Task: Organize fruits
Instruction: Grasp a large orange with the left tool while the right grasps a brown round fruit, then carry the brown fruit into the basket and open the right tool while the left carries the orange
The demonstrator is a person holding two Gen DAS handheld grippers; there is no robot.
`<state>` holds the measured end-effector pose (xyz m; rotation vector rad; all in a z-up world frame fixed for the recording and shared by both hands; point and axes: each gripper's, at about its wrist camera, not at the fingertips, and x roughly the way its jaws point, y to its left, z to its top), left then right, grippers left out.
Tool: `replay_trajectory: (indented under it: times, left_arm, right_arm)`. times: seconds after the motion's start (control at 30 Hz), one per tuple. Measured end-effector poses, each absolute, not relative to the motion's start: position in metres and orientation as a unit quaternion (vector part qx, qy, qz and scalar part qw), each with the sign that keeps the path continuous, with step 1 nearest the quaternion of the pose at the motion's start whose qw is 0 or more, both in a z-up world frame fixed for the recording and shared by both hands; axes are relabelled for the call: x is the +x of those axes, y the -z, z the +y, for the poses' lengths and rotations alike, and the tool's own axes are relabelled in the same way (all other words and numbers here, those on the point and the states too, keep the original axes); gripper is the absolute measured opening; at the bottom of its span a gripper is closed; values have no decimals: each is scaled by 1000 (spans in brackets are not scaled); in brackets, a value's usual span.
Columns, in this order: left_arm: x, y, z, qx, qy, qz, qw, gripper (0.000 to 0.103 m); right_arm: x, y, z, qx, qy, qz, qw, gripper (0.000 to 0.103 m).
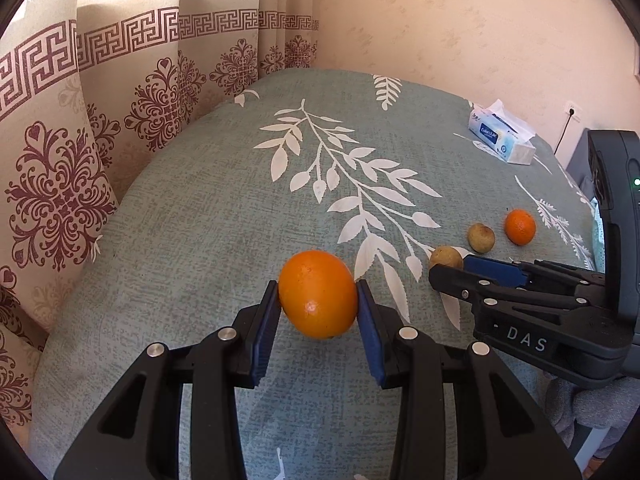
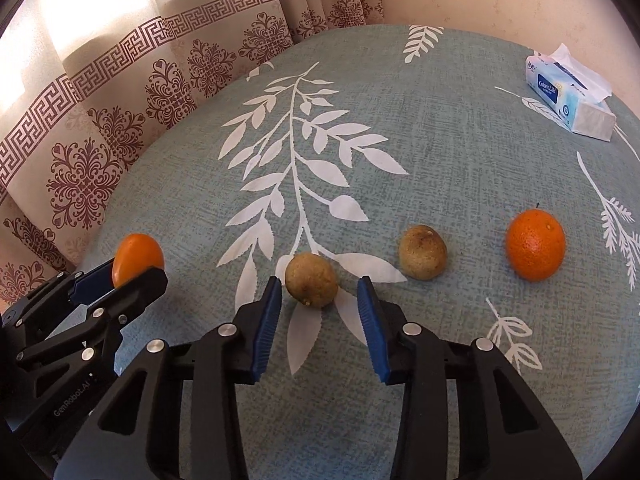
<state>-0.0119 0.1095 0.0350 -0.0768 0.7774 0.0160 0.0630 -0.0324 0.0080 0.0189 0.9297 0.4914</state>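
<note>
on the leaf-print bedspread by the curtains, the left gripper clamps an orange, while the right gripper stands unclosed around a brown fruit, its pads clear of it.

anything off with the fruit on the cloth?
The two brown fruits look dull, rough and blotchy beside the two bright oranges; possibly dried or spoiled. Nothing spilled or askew.

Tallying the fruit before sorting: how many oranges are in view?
2. One orange is clamped between the left gripper fingers, above the bedspread. The other orange lies on the bedspread, right of two brownish fruits. None seem hidden.
</note>
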Motion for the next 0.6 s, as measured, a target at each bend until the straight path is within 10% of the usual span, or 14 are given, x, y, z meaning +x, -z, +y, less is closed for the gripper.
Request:
replay_trajectory:
  times: [0.6]
  left_arm:
    - [-9,-31,102,-19,-14,381,924,38]
  right_arm:
    - [40,-28,-65,33,-213,418,883,27]
